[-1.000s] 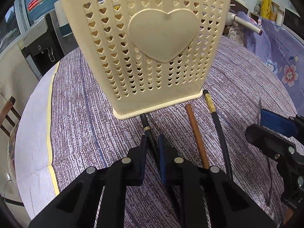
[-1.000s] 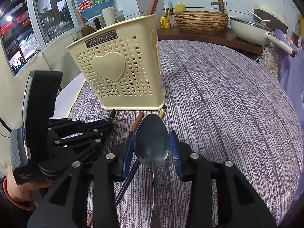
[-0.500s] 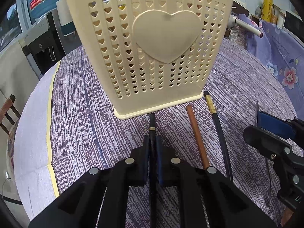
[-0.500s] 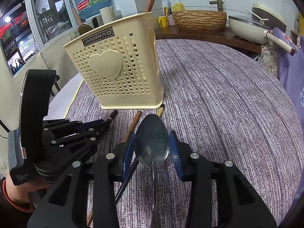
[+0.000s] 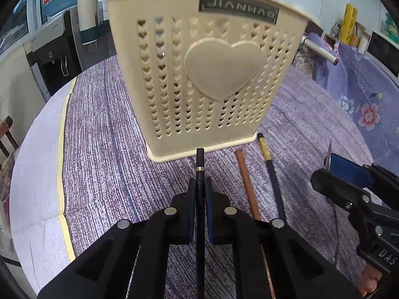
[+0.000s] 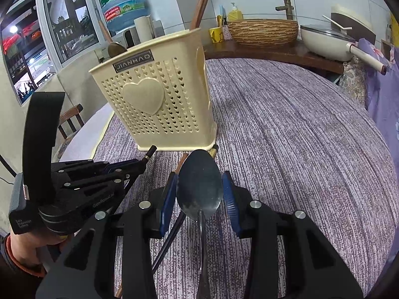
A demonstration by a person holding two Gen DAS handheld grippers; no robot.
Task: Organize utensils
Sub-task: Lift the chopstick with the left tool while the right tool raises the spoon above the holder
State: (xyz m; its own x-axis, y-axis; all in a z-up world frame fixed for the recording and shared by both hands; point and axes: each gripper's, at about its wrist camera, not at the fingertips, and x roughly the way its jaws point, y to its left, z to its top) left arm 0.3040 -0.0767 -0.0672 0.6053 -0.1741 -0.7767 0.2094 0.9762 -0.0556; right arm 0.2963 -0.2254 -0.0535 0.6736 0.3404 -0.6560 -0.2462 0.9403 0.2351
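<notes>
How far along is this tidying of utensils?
Partly done. The holder already has brown chopsticks and a spoon standing in it. In hand: the left gripper is shut on a black chopstick, and the right gripper holds a metal spoon. Left: a brown chopstick and another black one on the table.

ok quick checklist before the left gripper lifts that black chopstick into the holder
1. Left gripper shut on black chopstick: ok.
2. Chopstick tip clear of holder base: cannot tell, the tip sits right at it.
3. Holder upright on table: ok.
4. Room in holder: cannot tell; brown chopsticks and a spoon already stand in it.
5. Right gripper clear of the left: ok, apart, steel spoon between its pads.
</notes>
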